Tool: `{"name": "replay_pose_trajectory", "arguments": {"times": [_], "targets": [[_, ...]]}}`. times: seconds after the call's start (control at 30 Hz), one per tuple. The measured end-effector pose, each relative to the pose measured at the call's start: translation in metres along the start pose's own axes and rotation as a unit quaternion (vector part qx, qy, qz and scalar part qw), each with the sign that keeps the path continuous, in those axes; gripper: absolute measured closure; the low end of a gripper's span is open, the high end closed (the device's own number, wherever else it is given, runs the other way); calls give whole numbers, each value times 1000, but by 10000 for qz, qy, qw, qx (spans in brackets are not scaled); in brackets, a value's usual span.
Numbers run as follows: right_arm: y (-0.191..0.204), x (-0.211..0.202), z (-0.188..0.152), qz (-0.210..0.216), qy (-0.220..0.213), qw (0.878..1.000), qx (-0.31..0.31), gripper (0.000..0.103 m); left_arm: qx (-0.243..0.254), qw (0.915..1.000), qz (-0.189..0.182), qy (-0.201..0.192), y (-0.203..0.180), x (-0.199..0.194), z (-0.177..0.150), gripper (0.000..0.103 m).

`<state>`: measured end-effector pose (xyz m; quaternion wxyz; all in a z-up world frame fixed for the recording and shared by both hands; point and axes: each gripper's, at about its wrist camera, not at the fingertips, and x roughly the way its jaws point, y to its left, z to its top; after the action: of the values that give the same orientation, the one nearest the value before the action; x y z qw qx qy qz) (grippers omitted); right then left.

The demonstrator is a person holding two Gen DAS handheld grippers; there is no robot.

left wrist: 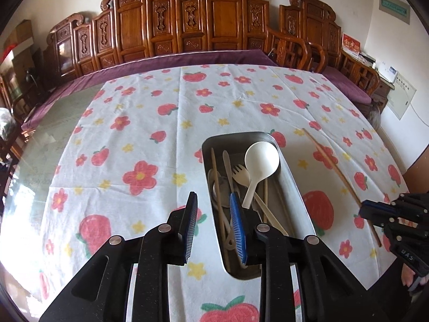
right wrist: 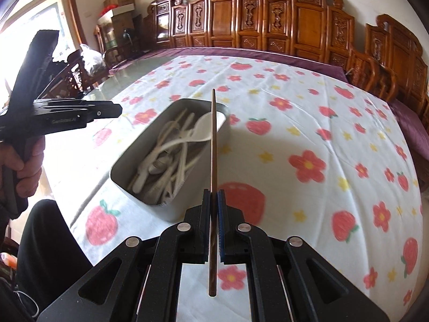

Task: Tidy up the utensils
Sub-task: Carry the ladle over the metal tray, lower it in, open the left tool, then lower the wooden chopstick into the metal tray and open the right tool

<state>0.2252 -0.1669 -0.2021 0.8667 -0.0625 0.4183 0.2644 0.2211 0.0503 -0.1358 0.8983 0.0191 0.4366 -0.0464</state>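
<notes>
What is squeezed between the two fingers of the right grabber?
A thin brown chopstick, clamped in the right gripper and pointing out over the metal tray. The right wrist view shows it.

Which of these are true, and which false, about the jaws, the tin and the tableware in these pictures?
1. The right gripper holds a brown chopstick. True.
2. The left gripper is clamped on the white spoon. False: its jaws stand open and empty.
3. The metal tin has utensils in it. True.
4. The tablecloth is plain blue. False: it is white with red flowers and strawberries.
5. A white fork lies inside the tin. True.
</notes>
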Motion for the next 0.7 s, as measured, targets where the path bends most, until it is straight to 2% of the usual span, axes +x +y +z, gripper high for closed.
{"name": "replay_pose_trajectory", "arguments": {"times": [0.23, 0.33, 0.43, 0.63, 0.7], "targets": [[18, 24, 17, 156, 112, 9998, -4, 97, -62, 9999, 39, -109, 14, -14, -4, 77], [26, 35, 23, 198, 164, 9997, -25, 97, -129, 9998, 28, -132, 21, -17, -7, 70], [32, 45, 28, 249, 236, 9994, -18, 97, -195, 9997, 28, -118, 26, -18, -11, 67], [37, 66, 35, 421, 393, 9982, 153, 97, -371, 9993, 39, -80, 38, -14, -19, 48], [39, 73, 38, 473, 456, 9975, 249, 97, -395, 9992, 54, -34, 41, -11, -22, 47]]}}
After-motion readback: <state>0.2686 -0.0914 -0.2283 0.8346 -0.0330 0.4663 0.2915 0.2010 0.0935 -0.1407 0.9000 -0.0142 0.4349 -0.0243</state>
